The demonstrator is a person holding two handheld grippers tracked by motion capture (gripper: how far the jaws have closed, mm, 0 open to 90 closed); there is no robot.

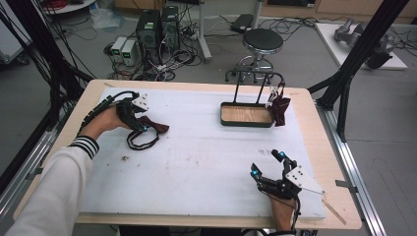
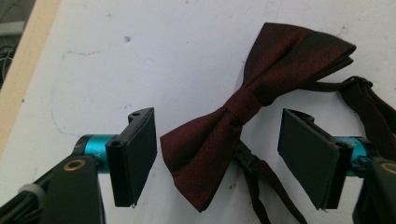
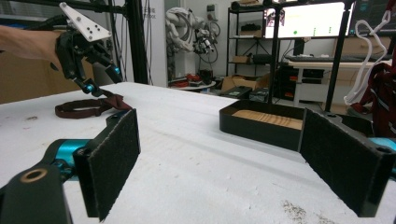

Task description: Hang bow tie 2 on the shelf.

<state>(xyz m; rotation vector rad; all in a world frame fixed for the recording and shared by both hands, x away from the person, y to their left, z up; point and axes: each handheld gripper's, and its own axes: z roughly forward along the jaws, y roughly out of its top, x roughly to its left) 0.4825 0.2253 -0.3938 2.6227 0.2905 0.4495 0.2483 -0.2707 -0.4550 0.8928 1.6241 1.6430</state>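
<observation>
A dark red bow tie (image 1: 156, 127) (image 2: 243, 107) lies flat on the white mat at the left, its dark strap (image 1: 142, 142) looped toward the front. My left gripper (image 1: 142, 125) (image 2: 217, 140) is lowered over it with one jaw on each side of the bow's near wing. Gaps show between both pads and the cloth, so it stands open. My right gripper (image 1: 268, 163) (image 3: 219, 154) rests near the front right of the mat, open with nothing between its pads. The right gripper view shows the left gripper (image 3: 102, 80) far off over the bow tie.
A black tray with a wooden bottom (image 1: 246, 123) (image 3: 261, 128) stands at the back right under a black wire rack (image 1: 258, 78). A dark red item (image 1: 281, 110) hangs from the rack's right end. The white mat (image 1: 196, 162) covers most of the wooden table.
</observation>
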